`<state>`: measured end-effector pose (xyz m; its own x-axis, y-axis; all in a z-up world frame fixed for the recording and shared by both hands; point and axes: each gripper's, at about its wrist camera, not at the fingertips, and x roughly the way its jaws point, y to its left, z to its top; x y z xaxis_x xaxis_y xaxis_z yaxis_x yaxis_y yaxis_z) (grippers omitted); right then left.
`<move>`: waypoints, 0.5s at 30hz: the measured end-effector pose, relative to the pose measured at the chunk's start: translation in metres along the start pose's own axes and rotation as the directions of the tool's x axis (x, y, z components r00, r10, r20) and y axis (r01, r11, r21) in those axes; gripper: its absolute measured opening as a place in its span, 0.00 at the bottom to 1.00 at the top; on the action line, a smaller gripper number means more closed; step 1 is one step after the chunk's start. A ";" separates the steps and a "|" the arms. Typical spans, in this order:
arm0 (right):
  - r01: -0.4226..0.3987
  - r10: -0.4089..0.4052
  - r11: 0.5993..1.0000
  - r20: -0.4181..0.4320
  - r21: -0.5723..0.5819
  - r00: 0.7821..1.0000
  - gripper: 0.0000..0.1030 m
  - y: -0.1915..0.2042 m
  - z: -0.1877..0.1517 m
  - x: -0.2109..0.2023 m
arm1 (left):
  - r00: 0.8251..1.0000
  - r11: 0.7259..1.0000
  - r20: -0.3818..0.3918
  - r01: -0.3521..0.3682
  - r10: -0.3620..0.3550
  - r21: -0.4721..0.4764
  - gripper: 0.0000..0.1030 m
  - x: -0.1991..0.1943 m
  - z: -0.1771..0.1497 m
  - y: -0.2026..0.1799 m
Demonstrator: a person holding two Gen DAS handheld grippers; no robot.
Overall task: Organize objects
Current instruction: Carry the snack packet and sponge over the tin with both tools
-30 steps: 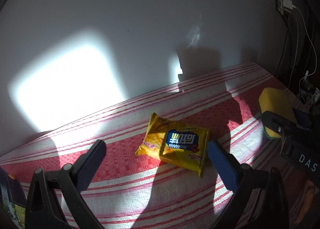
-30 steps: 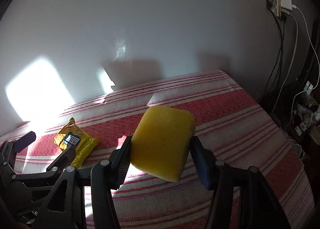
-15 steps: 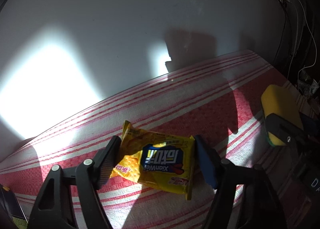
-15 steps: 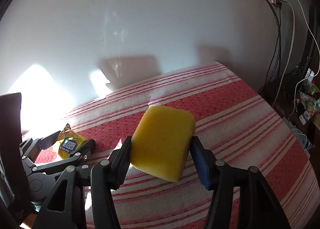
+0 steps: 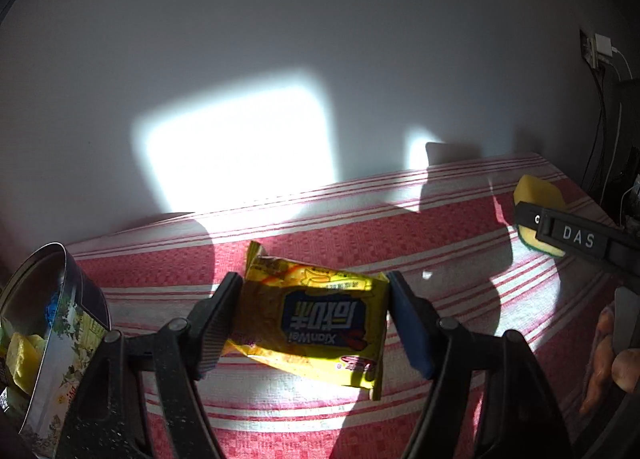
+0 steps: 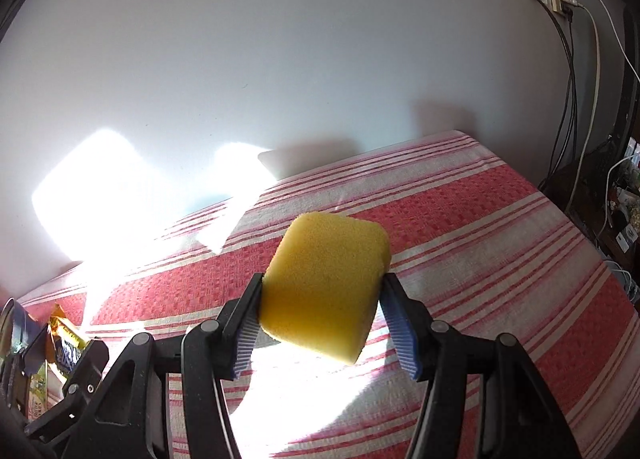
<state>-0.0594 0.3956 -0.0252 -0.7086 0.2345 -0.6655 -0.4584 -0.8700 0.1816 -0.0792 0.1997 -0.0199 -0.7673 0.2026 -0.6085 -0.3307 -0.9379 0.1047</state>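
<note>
Left claw (image 5: 312, 323) is clamped on the yellow snack packet (image 5: 320, 323), tin (image 5: 60, 323) off at 9 o'clock. Right claw (image 6: 320, 319) grips the yellow sponge (image 6: 324, 287) above the striped surface (image 6: 480, 219).

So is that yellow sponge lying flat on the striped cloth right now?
No, the yellow sponge is gripped between the right gripper's fingers, above the striped cloth.

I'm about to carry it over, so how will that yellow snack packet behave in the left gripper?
The yellow snack packet is probably light and floppy: its free corner droops past the left gripper. The glossy film looks slippery, so it could slide. Its sides already look pinched inward, so it likely crumples rather than resists.
</note>
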 end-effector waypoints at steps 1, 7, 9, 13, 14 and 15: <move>-0.008 0.008 1.000 0.004 -0.003 1.000 0.58 0.004 -0.003 -0.001 | 1.000 1.000 0.003 -0.016 0.016 -0.014 0.71 -0.003 -0.005 0.007; -0.017 0.019 0.999 0.060 -0.038 0.998 0.58 0.025 -0.018 -0.014 | 0.998 0.993 -0.003 -0.066 0.066 -0.098 0.71 -0.022 -0.024 0.059; -0.011 0.015 0.999 0.085 -0.042 0.996 0.58 0.027 -0.021 -0.020 | 0.997 0.990 -0.004 -0.072 0.073 -0.119 0.71 -0.032 -0.033 0.067; 0.013 -0.007 0.999 0.126 -0.046 0.992 0.58 0.033 -0.033 -0.037 | 0.997 0.989 0.012 -0.077 0.079 -0.128 0.71 -0.039 -0.038 0.073; 0.019 -0.012 0.999 0.134 -0.046 0.991 0.58 0.034 -0.036 -0.041 | 0.997 0.989 0.017 -0.076 0.079 -0.127 0.71 -0.042 -0.039 0.073; 0.025 -0.018 0.999 0.143 -0.047 0.990 0.58 0.037 -0.039 -0.046 | 0.997 0.989 0.023 -0.077 0.080 -0.125 0.71 -0.041 -0.038 0.073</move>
<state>-0.0228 0.3358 -0.0168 -0.7695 0.3100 -0.5583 -0.4504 -0.8832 0.1304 -0.0514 0.1119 -0.0169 -0.8039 0.1333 -0.5797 -0.1996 -0.9785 0.0518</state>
